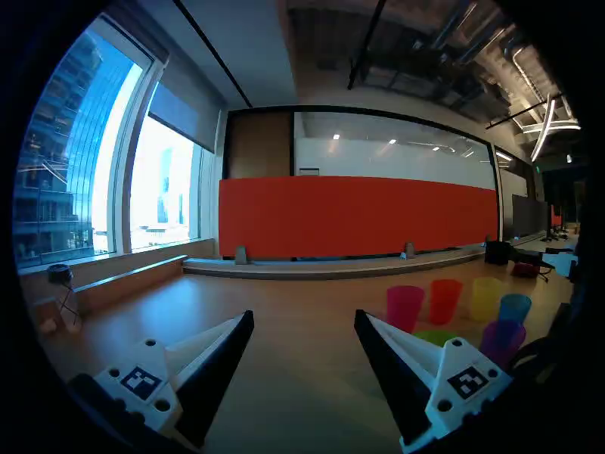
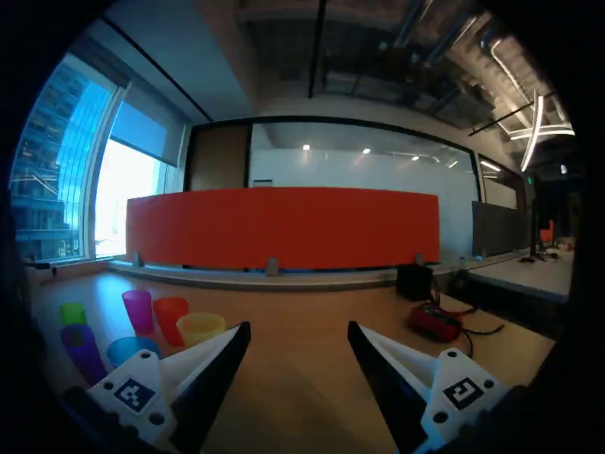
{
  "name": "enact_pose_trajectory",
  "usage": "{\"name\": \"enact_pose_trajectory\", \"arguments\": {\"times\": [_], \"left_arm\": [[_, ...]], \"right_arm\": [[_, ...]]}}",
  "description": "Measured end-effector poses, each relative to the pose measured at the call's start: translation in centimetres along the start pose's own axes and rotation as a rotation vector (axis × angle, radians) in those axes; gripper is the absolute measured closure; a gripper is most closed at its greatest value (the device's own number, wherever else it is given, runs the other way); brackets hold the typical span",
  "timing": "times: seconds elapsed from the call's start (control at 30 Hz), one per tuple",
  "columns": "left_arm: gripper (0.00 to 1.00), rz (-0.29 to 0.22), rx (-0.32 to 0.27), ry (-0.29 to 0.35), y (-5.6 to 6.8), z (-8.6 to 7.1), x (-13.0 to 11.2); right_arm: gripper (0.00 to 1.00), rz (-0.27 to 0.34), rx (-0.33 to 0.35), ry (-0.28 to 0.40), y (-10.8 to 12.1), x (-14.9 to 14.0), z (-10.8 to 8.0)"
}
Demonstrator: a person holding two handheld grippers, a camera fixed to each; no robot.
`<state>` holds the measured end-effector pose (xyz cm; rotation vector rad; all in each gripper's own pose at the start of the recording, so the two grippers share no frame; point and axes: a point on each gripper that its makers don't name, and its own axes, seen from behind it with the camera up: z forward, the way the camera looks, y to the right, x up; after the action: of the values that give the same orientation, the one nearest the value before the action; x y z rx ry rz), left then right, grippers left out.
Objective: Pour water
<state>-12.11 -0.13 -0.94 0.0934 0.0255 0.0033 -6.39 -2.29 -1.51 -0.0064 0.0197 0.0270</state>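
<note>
Your left gripper (image 1: 303,313) stands wide open, holding nothing; coloured plastic cups (image 1: 445,301) sit ahead to its right. Your right gripper (image 2: 299,325) is also wide and empty.

Left gripper view: bare wooden tabletop (image 1: 302,378) straight ahead, open run to the orange partition (image 1: 355,216) closing the far edge. Cluster of coloured cups (image 1: 445,301) blocks the near right; purple cup (image 1: 502,340) and green cup (image 1: 435,337) nearest. Far left: low wooden ledge (image 1: 128,276), small black stand (image 1: 59,276).

Right gripper view: those cups crowd the near left, yellow cup (image 2: 200,327) closest to the centre lane. Centre free. Right: red device (image 2: 435,321) with trailing cables (image 2: 484,331), black box (image 2: 414,281) behind it. Far right: a second desk (image 2: 522,274) edges in.
</note>
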Motion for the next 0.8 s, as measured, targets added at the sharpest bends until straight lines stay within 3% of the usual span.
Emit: {"name": "enact_pose_trajectory", "arguments": {"times": [0.8], "left_arm": [[0.01,0.000,0.000,0.000,-0.08,0.01,0.02]], "right_arm": [[0.01,0.000,-0.002,-0.001,0.08,0.00,-0.40]]}}
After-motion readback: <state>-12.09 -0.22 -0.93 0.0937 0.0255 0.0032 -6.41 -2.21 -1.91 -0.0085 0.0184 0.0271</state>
